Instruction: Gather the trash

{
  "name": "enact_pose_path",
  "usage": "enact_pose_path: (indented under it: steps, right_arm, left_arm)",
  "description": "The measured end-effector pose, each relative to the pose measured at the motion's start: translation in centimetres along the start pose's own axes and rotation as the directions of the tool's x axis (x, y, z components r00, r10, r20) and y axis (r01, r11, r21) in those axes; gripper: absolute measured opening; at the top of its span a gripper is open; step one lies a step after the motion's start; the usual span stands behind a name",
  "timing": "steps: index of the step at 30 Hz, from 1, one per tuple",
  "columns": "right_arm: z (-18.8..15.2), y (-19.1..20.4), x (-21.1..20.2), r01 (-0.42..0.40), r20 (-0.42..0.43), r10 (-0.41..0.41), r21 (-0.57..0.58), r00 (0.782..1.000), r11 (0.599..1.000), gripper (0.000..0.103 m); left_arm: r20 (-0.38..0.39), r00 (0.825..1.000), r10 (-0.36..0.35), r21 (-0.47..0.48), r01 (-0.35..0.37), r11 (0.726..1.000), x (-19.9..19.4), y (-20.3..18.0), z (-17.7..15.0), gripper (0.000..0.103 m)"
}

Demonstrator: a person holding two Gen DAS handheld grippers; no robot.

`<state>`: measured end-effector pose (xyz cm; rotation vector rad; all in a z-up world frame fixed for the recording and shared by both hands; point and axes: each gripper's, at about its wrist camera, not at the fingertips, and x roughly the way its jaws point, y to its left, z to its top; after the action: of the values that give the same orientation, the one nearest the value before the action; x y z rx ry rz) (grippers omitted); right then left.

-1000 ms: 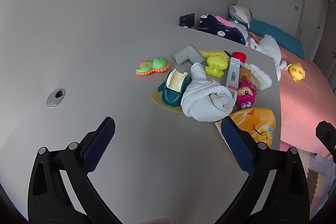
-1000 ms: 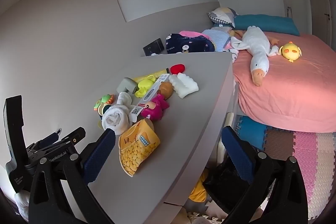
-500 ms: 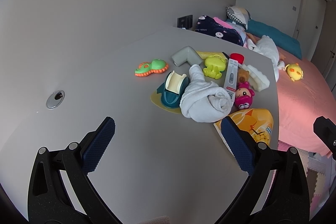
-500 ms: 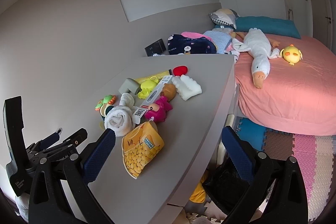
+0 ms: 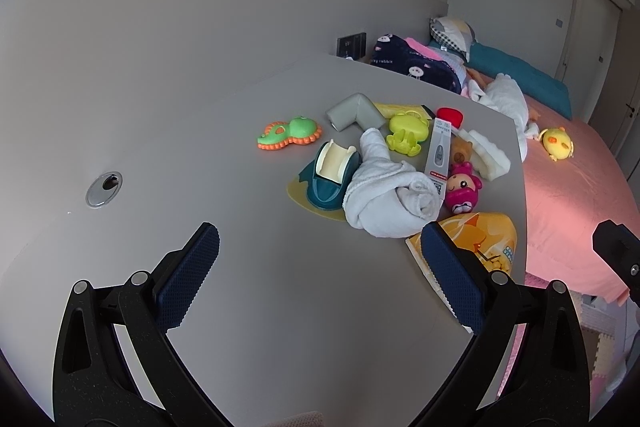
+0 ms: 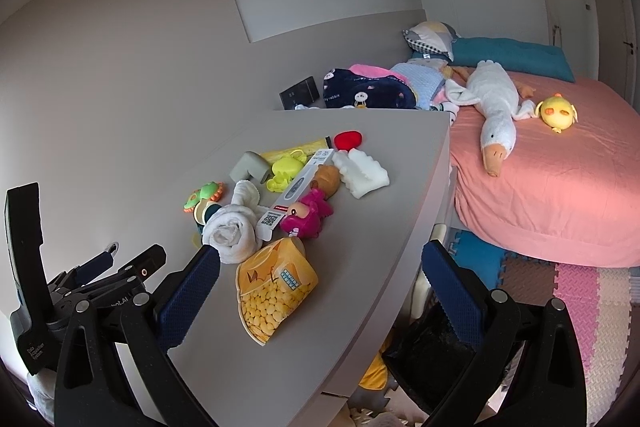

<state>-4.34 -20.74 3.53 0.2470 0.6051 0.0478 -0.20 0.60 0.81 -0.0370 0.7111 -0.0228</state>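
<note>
Both jaws spread, empty; left gripper over bare desk; yellow snack bag between right gripper fingers, desk edge beside right finger.

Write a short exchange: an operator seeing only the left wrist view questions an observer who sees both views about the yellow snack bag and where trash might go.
Operator: The left tool hides part of the yellow snack bag. What does the rest look like?
Observer: In the right wrist view it lies face up near the table edge, and a clear window shows round yellow pieces.
Operator: Is there anywhere for trash?
Observer: Something black, perhaps a bin bag, sits on the floor below the table edge, seen past the open right tool.
</note>
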Motion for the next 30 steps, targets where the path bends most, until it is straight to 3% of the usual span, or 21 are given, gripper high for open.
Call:
enact_pose_path:
  steps: [30]
  right_arm:
    - [0.21, -0.09, -0.40, 0.003, 0.008, -0.003, -0.007, 1.000, 1.000, 0.100]
  left_arm:
    - [-0.031, 0.998, -0.050, -0.030, 0.049, 0.998, 0.47, 0.26, -0.62, 0.097]
